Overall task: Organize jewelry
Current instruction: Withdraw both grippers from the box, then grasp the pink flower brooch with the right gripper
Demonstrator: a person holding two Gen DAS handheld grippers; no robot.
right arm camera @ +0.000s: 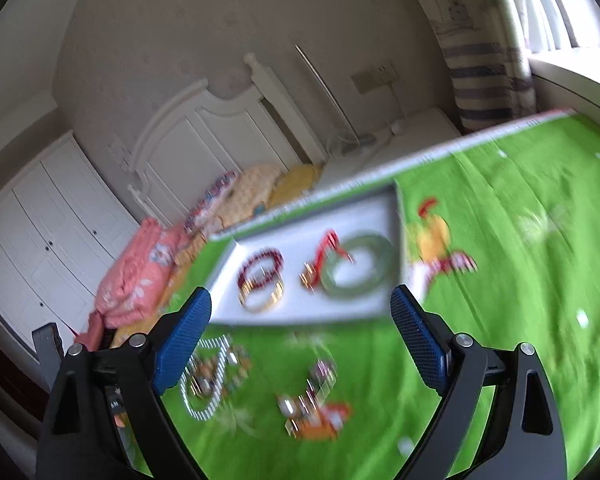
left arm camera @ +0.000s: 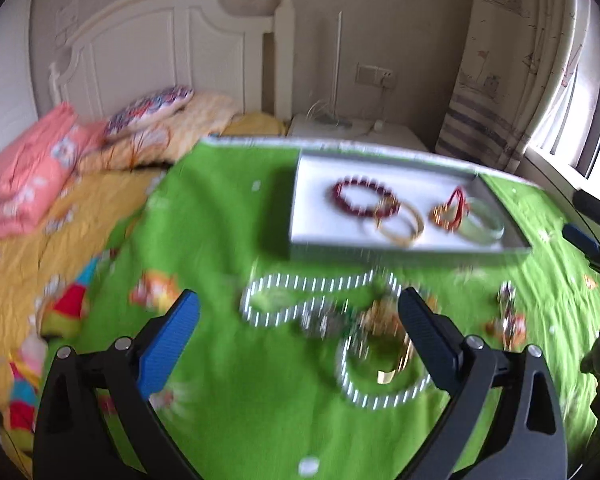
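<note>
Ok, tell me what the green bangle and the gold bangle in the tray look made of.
Green bangle: pale, translucent and glossy, so it looks like jade or glass.
Gold bangle: shiny yellow with bright glints, so likely polished or plated metal. Blur leaves both uncertain.

Right gripper (right arm camera: 300,336) with blue fingers (right arm camera: 184,340) spread wide and empty, white tray (right arm camera: 220,300) on green cloth (right arm camera: 520,300) holding red bead bracelet (right arm camera: 260,266), gold bangle (right arm camera: 260,296), green bangle (right arm camera: 358,266), blurred loose jewelry (right arm camera: 308,400) nearer.
</note>
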